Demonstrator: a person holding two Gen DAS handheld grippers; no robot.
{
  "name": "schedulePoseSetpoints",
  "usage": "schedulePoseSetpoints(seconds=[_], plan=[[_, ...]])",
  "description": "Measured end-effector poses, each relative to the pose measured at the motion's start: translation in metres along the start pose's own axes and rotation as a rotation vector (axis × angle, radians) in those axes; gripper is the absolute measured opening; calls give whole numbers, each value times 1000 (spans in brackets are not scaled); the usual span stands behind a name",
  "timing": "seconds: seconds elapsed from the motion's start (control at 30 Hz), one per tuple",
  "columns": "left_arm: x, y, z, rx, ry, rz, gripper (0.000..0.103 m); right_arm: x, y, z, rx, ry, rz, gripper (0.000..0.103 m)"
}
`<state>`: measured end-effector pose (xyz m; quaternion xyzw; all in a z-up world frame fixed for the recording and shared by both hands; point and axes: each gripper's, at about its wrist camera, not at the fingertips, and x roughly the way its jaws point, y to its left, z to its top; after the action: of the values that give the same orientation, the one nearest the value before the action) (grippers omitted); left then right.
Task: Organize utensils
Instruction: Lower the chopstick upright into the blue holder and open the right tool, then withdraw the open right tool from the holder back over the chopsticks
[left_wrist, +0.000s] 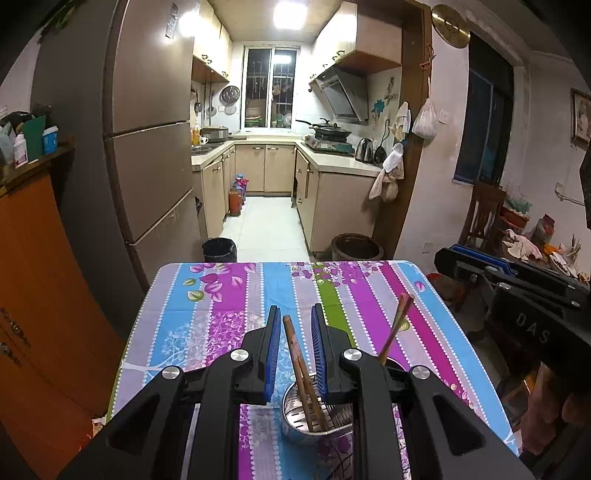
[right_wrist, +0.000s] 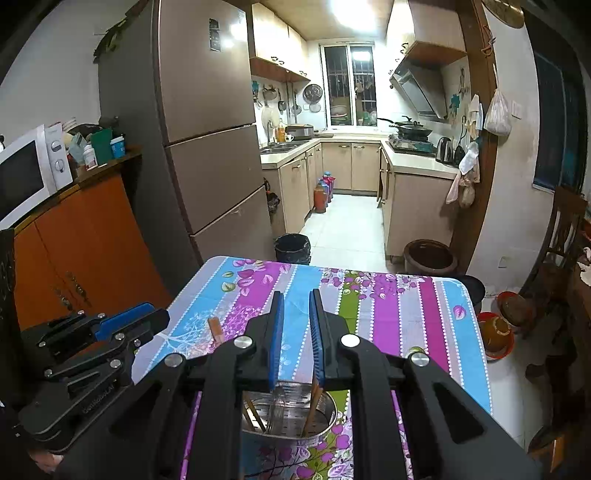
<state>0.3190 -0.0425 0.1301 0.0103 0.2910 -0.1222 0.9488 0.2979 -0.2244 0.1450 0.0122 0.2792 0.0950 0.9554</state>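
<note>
Currently, the left gripper (left_wrist: 295, 332) hangs spread directly above the steel utensil holder (left_wrist: 314, 417), which stands on the surface (left_wrist: 229, 295) near its front edge. A pair of chopsticks (left_wrist: 299, 369) rises from the holder, long axis near upright and leaning, between the jaws without evident contact. A second pair (left_wrist: 395, 328) leans out to the right. The right gripper (right_wrist: 295, 332), also spread and empty, hovers above the same holder just beside the left; collision between them is the likely hazard.
</note>
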Motion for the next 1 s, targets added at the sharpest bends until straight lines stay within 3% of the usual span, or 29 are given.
schedulePoseSetpoints(seconds=[0.23, 0.43, 0.67, 1.0], plan=[[-34, -11, -41, 84, -69, 49, 28, -25, -2, -41, -7, -10, 35, 13], [-55, -1, -97, 51, -52, -3, 28, -54, -4, -100, -20, -11, 74, 20], [-84, -4, -171, 118, -55, 4, 28, -90, -13, -173, 12, -16, 86, 20], [-105, -23, -252, 134, -12, -84, 29, -121, -22, -249, 76, -12, 99, 20]])
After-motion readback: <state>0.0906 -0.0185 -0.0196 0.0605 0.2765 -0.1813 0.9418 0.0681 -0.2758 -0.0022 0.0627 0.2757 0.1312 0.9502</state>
